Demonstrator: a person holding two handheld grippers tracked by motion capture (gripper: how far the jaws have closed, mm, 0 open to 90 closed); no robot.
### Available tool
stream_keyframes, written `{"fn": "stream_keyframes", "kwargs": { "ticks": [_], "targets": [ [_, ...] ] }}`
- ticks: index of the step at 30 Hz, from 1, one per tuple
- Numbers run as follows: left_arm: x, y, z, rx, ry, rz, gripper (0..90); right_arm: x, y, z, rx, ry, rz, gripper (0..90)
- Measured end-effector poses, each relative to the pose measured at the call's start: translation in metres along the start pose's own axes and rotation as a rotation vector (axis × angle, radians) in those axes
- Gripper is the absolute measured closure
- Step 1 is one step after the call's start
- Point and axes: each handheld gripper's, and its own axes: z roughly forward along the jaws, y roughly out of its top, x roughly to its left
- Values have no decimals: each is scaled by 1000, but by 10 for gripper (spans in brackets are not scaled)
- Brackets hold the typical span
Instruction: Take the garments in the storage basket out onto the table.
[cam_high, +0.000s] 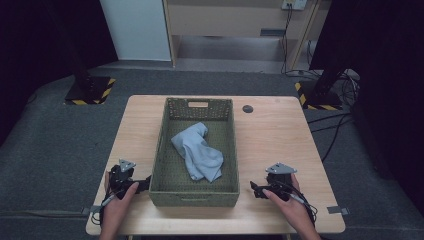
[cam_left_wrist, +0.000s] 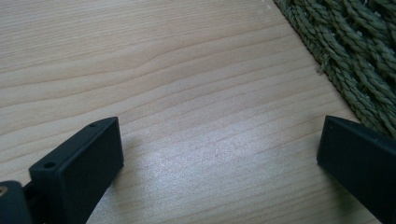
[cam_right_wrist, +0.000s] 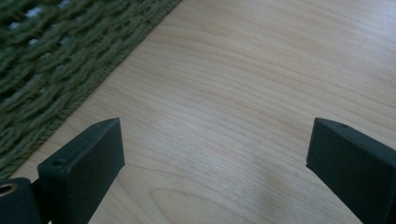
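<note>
Count: 1 green woven basket (cam_high: 194, 192), 1 grey-blue cloth (cam_high: 198, 152), 2 grippers, 1 dark round disc (cam_high: 247, 108) on the far side of the surface (cam_high: 272, 135).
Cloth: crumpled inside basket, mid to near-right part, on basket floor, well apart from both sets of jaws.
Left gripper (cam_high: 141, 184): on surface just left of basket's near corner, jaws spread wide, nothing btwn them; basket weave (cam_left_wrist: 359, 51) at upper right in left gripper view.
Right gripper (cam_high: 256, 189): on surface right of basket, near it, jaws spread wide, bare wood btwn; basket wall (cam_right_wrist: 51, 60) at upper left in right gripper view.
Hands: one on each gripper, at near edge.
</note>
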Motion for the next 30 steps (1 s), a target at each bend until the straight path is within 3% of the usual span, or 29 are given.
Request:
{"fn": "stream_keyframes", "kwargs": {
  "ticks": [20,30],
  "targets": [
    [0,0,0,0,0,0,0,8,39,-49,-50,11,-63,35],
    [0,0,0,0,0,0,0,12,61,-63,-79,21,-76,34]
  ]
}}
